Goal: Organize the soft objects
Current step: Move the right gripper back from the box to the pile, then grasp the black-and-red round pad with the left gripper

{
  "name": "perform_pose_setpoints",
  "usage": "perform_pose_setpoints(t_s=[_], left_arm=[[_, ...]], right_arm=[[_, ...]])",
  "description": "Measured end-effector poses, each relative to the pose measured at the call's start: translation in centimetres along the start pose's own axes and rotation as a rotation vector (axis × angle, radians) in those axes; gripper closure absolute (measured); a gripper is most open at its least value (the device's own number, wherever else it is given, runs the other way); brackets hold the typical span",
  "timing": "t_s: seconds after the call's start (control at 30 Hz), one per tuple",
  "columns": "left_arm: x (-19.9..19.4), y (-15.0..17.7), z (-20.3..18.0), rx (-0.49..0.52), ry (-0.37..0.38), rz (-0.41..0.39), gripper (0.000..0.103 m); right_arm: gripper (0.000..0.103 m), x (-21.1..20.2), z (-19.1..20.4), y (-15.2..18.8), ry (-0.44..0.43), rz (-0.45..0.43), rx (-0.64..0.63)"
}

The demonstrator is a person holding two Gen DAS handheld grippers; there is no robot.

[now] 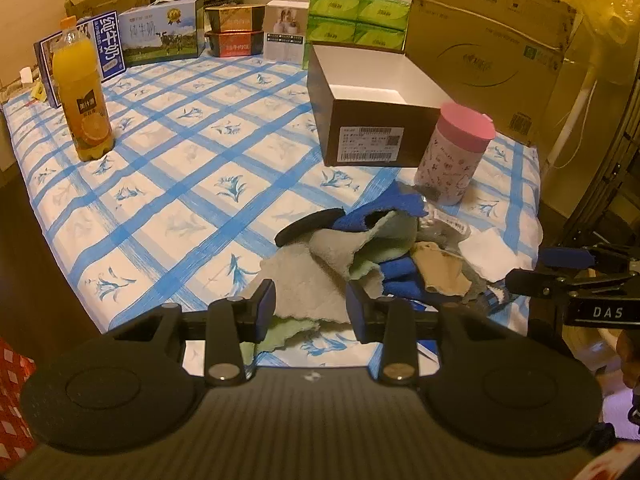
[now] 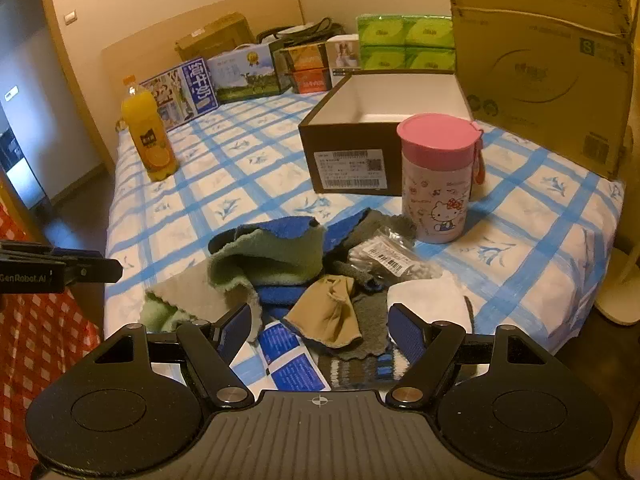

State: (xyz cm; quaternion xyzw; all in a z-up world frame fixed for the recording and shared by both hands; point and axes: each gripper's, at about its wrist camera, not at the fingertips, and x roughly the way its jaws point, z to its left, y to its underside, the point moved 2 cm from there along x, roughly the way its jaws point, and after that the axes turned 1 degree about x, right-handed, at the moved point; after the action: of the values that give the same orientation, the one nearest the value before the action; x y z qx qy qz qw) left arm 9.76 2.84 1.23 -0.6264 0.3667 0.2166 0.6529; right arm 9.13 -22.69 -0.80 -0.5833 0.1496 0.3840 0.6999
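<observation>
On the surface, which is covered by a blue-and-white checked cloth (image 2: 224,168), the open brown box (image 2: 352,148) with its white inside serves as the landmark. The pile of soft things (image 2: 304,276) lies in front of the box, toward the cameras — green, grey, blue and tan pieces tumbled over one another. A pink-lidded cup (image 2: 438,184) with a cartoon print stands just in front of the box's right corner, at the pile's far right edge. A crinkled clear packet (image 2: 384,256) with a barcode sits on the pile beside the cup, and a white piece (image 2: 428,300) lies at the pile's right side.

Well to the left of the box stands an orange juice bottle (image 2: 148,136). Behind the box are green tissue packs (image 2: 404,42), and a large cardboard carton (image 2: 544,64) leans up at its right.

The left gripper (image 1: 310,306) hovers over the near left edge of the pile, its jaws partly apart with a grey-green cloth (image 1: 304,280) lying between them; whether the pads press on it I cannot tell. The right gripper (image 2: 320,332) has its jaws spread wide over the near side of the pile, above a tan cloth (image 2: 328,316) — nothing is clamped.
</observation>
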Motion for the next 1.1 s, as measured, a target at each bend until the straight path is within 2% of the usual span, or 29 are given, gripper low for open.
perform_pose_setpoints(t_s=[0.37,0.57,0.7,0.87,0.97,1.03,1.1], left_arm=[[2.5,0.1,0.5,-0.007,-0.003,0.038,0.069],[3.8,0.1,1.0,-0.013,-0.011,0.056,0.069],[4.6,0.0,1.2,-0.017,-0.013,0.060,0.069],[5.7,0.0,1.4,-0.018,-0.005,0.066,0.069],[6.2,0.0,1.5,-0.015,-0.003,0.070,0.069],[6.5,0.1,1.5,-0.011,-0.001,0.072,0.069],[6.7,0.2,1.6,-0.008,-0.002,0.074,0.069]], right_arm=[[0.027,4.6,0.4,0.3,0.024,0.058,-0.050],[0.029,7.3,-0.2,-0.1,0.028,0.080,-0.014],[0.041,9.0,-0.9,-0.4,0.031,0.096,0.013],[0.049,10.8,-1.4,-0.4,0.042,0.117,0.033],[0.059,11.5,-1.6,-0.2,0.039,0.131,0.051],[0.080,11.7,-1.7,-0.1,0.039,0.142,0.059],[0.091,11.7,-1.8,0.0,0.038,0.144,0.061]])
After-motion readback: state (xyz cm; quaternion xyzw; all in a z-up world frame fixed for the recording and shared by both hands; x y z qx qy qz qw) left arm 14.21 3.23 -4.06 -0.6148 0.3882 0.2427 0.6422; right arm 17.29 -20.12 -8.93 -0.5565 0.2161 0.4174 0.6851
